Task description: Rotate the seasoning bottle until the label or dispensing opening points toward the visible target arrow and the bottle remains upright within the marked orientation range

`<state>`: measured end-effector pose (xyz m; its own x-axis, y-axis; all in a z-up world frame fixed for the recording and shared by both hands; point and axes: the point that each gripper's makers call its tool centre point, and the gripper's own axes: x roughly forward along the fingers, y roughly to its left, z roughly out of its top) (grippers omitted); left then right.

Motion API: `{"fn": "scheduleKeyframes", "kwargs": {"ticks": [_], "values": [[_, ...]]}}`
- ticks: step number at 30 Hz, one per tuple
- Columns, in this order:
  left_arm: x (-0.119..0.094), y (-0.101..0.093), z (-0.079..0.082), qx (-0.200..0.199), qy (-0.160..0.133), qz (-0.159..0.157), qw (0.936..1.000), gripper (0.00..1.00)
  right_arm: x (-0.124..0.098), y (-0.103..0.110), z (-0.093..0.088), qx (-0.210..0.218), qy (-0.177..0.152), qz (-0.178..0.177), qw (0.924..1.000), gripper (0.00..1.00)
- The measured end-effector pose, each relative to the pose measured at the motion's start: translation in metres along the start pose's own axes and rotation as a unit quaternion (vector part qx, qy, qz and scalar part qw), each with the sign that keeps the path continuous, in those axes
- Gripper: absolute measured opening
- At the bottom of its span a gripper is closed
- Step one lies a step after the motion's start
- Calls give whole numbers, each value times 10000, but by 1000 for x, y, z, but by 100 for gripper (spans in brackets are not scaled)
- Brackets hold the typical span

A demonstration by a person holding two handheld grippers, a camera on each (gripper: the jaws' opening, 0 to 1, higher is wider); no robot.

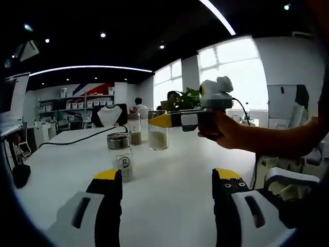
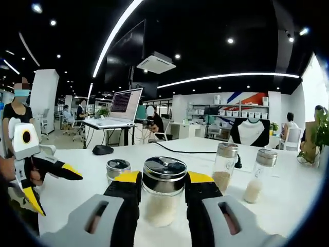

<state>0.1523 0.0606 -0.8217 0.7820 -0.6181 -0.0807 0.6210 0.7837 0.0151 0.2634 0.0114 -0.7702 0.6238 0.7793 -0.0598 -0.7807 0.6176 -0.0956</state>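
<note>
A glass seasoning bottle point(image 2: 163, 198) with a metal lid and white grains stands upright between the jaws of my right gripper point(image 2: 164, 180), which press against both of its sides. In the left gripper view the same bottle point(image 1: 158, 136) stands at mid-table, with the right gripper point(image 1: 163, 121) held by a hand reaching over it from the right. My left gripper point(image 1: 167, 177) is open, its jaws wide apart, and a labelled bottle point(image 1: 122, 157) stands just beyond its left jaw. The left gripper point(image 2: 51, 186) also shows at the left of the right gripper view, its jaws spread.
On the white table point(image 1: 175, 164) stand a brown-spice bottle point(image 2: 224, 164), another white-grain bottle point(image 2: 258, 174) and a short bottle point(image 2: 117, 169). A black cable point(image 1: 77, 138) and a mouse point(image 2: 103, 150) lie farther back. A laptop point(image 2: 123, 105) and chairs are behind.
</note>
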Motion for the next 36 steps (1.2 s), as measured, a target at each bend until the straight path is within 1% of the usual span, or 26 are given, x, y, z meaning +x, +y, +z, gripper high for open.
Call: {"fn": "scheduleKeyframes", "kwargs": {"ticks": [2,3,4,6,8,10,12,15,17,19,20,21,23,25,27,30,32,34,35,36], "values": [[2,-5,1,-10,-29,-55,10000,73,-7,6,1,-7,-45,93,9999,31],[3,-6,1,-19,-40,-75,10000,72,-14,11,3,9,-94,221,9997,31],[4,-8,2,-24,-52,-109,9999,71,-16,13,3,20,-102,255,9996,31],[5,-13,3,-27,-105,-196,9997,67,-25,24,6,76,-168,443,9988,31],[6,-18,3,-61,-139,-339,9993,64,-33,32,9,199,-287,550,9979,31],[7,-20,4,-113,-157,-391,9990,61,-40,41,9,257,-315,651,9971,31],[9,-20,4,-96,-159,-410,9990,61,-45,51,7,220,-312,777,9962,31],[11,-26,4,12,-129,-509,9986,61,-52,65,4,230,-324,959,9946,31],[12,-29,2,51,-87,-550,9984,61,-57,77,4,353,-386,1123,9923,32],[12,-35,-1,135,-54,-621,9980,61,-61,83,2,322,-400,1234,9910,32],[12,-38,-3,182,-26,-673,9976,61,-63,91,1,256,-377,1370,9895,32],[11,-46,-2,257,-86,-825,9962,61,-66,99,-1,171,-368,1500,9879,32],[10,-55,0,376,-171,-1027,9939,61,-72,111,-1,104,-404,1657,9853,32],[9,-58,-1,494,-202,-1065,9929,59,-78,122,1,60,-477,1813,9823,32],[10,-58,-3,518,-164,-1076,9927,58,-81,128,2,88,-522,1842,9815,32],[9,-60,-5,535,-143,-1116,9922,55,-82,136,-2,40,-476,1792,9827,32],[8,-63,-4,612,-193,-1143,9914,50,-81,138,-7,3,-397,1634,9858,32],[8,-66,-3,637,-224,-1155,9910,45,-80,140,-10,20,-374,1590,9866,32],[9,-70,-4,630,-183,-1206,9905,40,-79,139,-13,20,-393,1441,9888,32],[9,-73,-5,654,-178,-1230,9901,39,-79,137,-13,39,-389,1355,9900,32]]}}
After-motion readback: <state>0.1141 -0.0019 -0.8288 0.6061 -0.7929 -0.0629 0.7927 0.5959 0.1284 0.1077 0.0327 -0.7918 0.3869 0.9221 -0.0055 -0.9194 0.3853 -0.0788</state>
